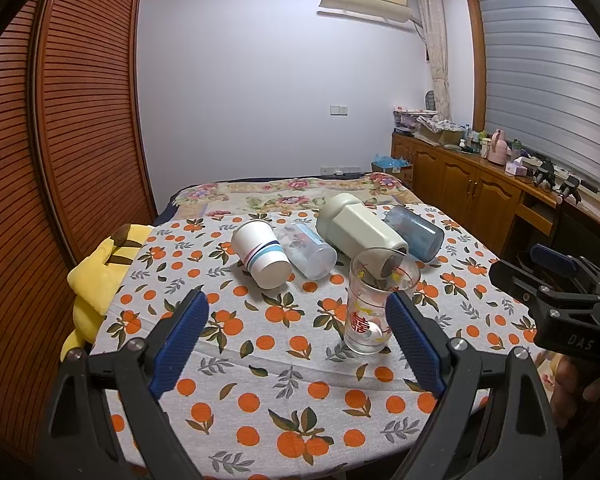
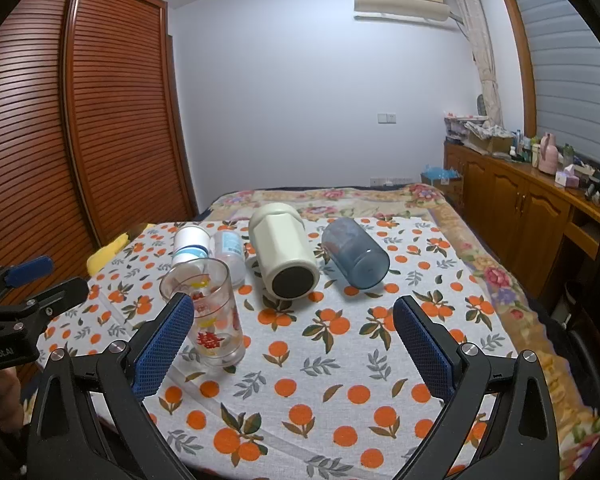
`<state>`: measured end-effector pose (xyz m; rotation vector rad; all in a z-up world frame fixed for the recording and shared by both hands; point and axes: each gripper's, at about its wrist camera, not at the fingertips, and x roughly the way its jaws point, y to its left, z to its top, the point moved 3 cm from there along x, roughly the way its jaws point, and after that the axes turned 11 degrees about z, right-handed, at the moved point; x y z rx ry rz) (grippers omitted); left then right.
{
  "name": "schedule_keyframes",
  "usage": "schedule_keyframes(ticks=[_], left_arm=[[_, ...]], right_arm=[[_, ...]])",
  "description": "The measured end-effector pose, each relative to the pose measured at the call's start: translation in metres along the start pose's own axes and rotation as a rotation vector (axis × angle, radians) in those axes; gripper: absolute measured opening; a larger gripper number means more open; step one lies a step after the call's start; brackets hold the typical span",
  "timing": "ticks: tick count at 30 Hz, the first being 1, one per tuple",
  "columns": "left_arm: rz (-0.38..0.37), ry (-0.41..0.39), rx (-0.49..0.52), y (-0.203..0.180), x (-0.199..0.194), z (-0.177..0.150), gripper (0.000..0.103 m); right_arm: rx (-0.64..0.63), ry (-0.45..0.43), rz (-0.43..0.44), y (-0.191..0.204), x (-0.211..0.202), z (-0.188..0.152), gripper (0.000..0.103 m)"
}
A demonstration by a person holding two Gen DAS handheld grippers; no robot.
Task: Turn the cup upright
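The left gripper (image 1: 296,312) is held low and level, pointing forward, with its two jaws spread wide apart. Its blue ribbed pads (image 1: 182,340) face each other and nothing is between them. The right gripper (image 2: 292,320) has the same pose: jaws wide apart, blue pads (image 2: 422,348) facing inward, nothing gripped. The two grippers are side by side, each one visible at the edge of the other's view. Part of the person's hand (image 1: 576,392) shows under the right gripper's black body, holding it.

Bare tablecloth (image 2: 300,380) lies open in front; the upright glass (image 2: 216,320) stands before four toppled cups (image 2: 284,252).
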<state>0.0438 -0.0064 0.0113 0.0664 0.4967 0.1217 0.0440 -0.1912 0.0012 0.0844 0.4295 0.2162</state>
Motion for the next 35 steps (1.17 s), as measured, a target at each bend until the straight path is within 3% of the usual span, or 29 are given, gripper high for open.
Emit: schedule_keyframes(ticks=[35], left_arm=[[0.001, -0.003, -0.006, -0.0038, -0.0044, 0.0033, 0.091]], right_arm=[[0.001, 0.002, -0.001, 0.0, 0.0002, -0.0006, 0.101]])
